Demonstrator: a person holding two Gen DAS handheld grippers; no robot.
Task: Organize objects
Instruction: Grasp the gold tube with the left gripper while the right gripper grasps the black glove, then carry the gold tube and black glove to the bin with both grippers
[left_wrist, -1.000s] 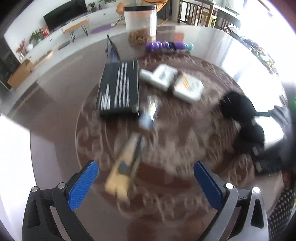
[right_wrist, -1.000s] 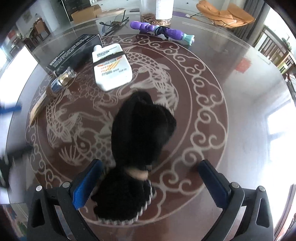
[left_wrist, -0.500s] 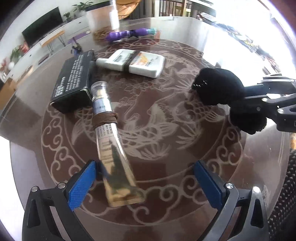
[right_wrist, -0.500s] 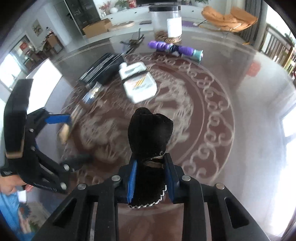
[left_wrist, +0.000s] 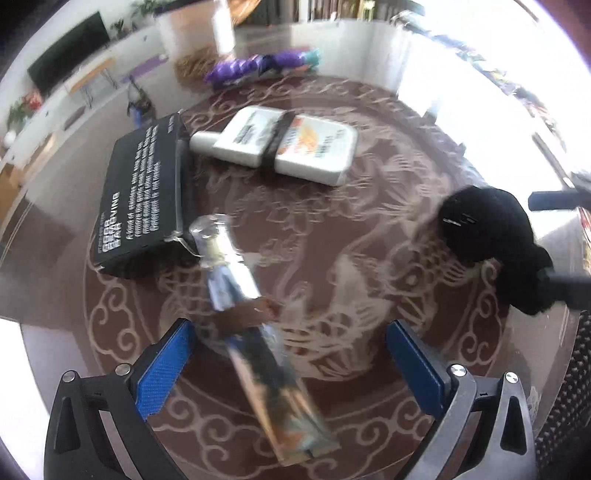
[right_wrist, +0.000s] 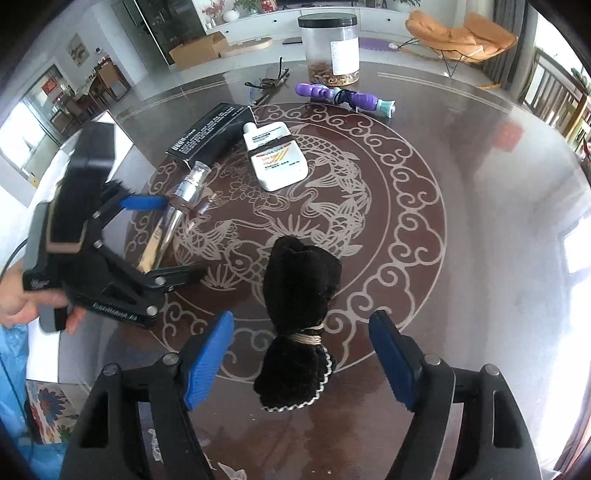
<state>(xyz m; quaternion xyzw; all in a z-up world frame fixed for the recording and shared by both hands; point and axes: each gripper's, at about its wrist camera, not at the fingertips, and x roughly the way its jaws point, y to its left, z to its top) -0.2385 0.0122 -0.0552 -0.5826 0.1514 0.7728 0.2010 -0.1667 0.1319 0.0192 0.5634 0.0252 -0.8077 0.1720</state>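
Round table (right_wrist: 480, 221): black sock bundle (right_wrist: 299, 302) lies between the right gripper's (right_wrist: 301, 354) blue pads, untouched; jaws opening, tool pointing steeply down. Left gripper (left_wrist: 291, 358), held in a hand (right_wrist: 22, 302), stands wide open over the clear tube (left_wrist: 255, 332), which lies between its pads, apparently untouched (view blurred), beside the black box (left_wrist: 144, 188) and white bottle (left_wrist: 280, 144).

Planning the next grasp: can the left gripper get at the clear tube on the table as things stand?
Probably yes. The left gripper is open, pointing down, with the clear tube lying between its pads, untouched. Nothing covers it; the black box lies near the tube's cap end only, and the sock bundle is well aside.
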